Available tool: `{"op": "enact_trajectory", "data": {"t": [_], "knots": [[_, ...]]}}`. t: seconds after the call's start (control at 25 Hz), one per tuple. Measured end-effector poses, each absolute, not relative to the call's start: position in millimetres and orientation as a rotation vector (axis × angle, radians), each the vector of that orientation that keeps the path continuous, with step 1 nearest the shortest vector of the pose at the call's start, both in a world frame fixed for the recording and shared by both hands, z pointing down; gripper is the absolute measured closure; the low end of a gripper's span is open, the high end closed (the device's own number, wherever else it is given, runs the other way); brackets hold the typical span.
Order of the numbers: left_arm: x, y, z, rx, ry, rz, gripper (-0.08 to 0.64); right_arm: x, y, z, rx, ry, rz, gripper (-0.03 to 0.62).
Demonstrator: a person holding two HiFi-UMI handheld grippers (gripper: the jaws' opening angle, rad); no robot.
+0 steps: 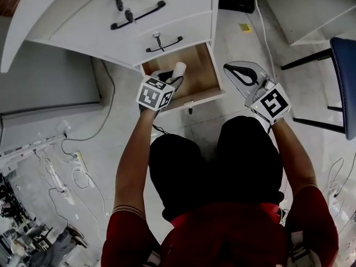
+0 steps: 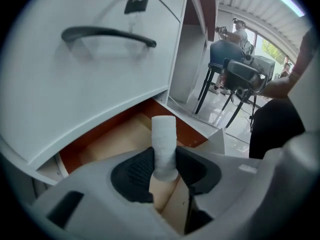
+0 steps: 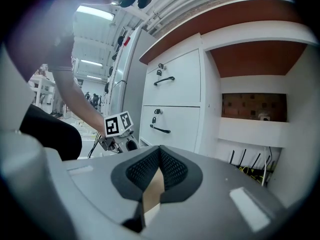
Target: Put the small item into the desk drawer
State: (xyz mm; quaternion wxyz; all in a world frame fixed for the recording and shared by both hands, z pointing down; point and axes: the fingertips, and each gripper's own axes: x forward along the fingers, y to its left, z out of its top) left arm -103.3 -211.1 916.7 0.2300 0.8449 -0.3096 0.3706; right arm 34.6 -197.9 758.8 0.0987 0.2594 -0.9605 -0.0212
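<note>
A small white cylinder (image 1: 179, 69) stands up between the pads of my left gripper (image 1: 173, 79), which is shut on its lower end. It hangs over the open bottom drawer (image 1: 203, 74) of the white desk, near the drawer's left side. In the left gripper view the cylinder (image 2: 164, 143) sticks up out of the left gripper (image 2: 165, 173), with the drawer's wooden floor (image 2: 112, 140) beneath it. My right gripper (image 1: 238, 73) is held to the right of the drawer, above the floor. Its jaws are shut with nothing in them (image 3: 159, 153).
Two closed drawers with black handles (image 1: 138, 14) (image 1: 164, 43) and keys in their locks sit above the open one. A blue chair (image 1: 342, 88) stands at the right. Cables and a power strip (image 1: 78, 161) lie on the floor at the left.
</note>
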Motion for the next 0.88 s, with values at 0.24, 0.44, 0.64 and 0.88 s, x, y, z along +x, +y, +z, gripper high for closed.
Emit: {"op": "enact_trajectory", "data": {"t": [0.24,0.44,0.64,0.88], "knots": [[-93,-211,966,2.202,-0.742,1.083,0.42,42,-199,776,0.774,-2.828,-0.072,0.583],[-96,-216,999,2.119,-0.72,1.15,0.42,52,-199,788,0.793,-2.808,-0.059,0.583],[-102,-229,1023,2.054,-0.762,1.178,0.419,60,-198,799,0.807,-2.783,-0.048,0.583],[-104,-231,1042,2.005,-0.797,1.242,0.417,59,-196,807,0.798,-2.76,-0.049,0.583]]}}
